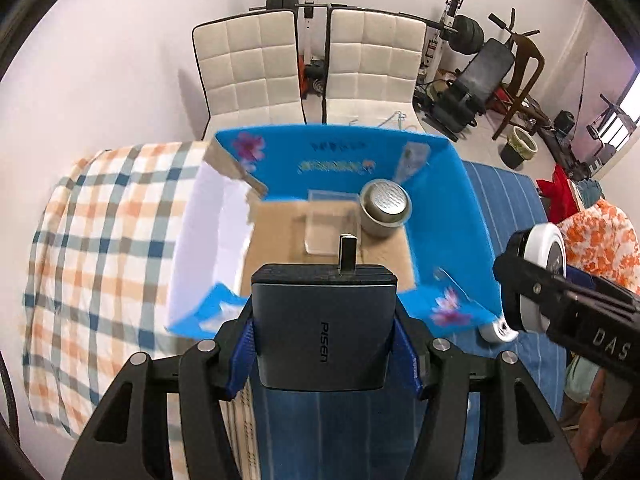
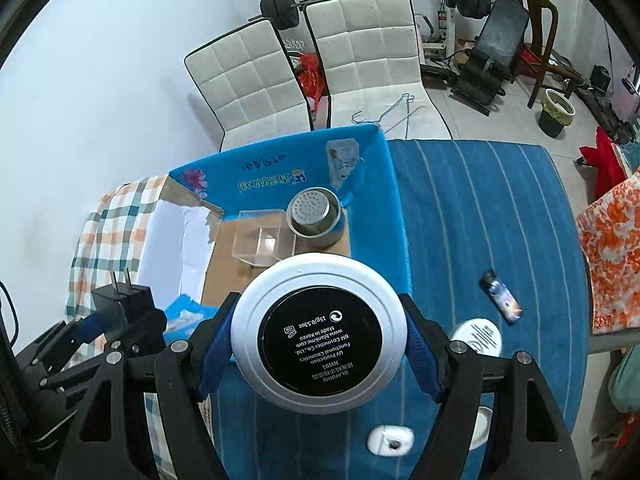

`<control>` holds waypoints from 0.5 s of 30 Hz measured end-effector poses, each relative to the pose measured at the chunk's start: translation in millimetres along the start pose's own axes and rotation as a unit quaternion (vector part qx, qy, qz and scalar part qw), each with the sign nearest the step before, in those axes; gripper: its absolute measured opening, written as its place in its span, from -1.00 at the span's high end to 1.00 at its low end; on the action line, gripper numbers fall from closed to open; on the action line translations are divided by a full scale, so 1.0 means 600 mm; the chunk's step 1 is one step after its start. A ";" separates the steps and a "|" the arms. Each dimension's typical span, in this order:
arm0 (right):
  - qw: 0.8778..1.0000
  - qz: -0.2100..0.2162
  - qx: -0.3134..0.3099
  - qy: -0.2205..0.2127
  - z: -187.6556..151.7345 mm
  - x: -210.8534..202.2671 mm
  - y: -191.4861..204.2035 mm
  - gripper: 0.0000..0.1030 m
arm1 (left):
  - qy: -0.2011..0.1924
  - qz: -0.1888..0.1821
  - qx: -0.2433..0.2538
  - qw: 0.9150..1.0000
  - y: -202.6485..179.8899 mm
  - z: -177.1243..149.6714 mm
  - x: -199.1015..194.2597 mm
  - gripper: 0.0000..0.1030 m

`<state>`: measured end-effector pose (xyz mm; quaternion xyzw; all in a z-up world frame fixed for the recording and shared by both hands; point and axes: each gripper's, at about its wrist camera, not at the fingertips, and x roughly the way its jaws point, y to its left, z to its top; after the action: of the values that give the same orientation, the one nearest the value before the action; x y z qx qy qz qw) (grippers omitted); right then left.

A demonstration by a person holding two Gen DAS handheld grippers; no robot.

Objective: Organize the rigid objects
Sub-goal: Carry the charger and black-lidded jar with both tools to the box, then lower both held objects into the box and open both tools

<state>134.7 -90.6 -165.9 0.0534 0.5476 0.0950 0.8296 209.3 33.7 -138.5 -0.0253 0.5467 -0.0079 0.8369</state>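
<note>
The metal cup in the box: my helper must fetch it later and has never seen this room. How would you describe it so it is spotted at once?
Find the open blue cardboard box on the blue striped cloth. On its brown floor, in the far right corner, stands the metal cup. Its only neighbour there is a clear plastic box to its left; the cup is round, dull silver, with a dimpled end facing up.

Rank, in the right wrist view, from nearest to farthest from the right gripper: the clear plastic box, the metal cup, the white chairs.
1. clear plastic box, in the blue carton, just ahead
2. metal cup, beside it, right
3. white chairs, behind the carton
</note>
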 end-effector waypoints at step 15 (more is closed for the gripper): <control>0.995 -0.032 0.042 0.079 0.028 0.197 0.001 -0.50 | 0.062 0.003 -0.028 0.998 0.102 0.071 0.156 -0.09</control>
<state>195.3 -64.4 -265.3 0.0623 0.6166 0.0491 0.7833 285.0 92.2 -210.2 -0.0462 0.5979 0.0085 0.8002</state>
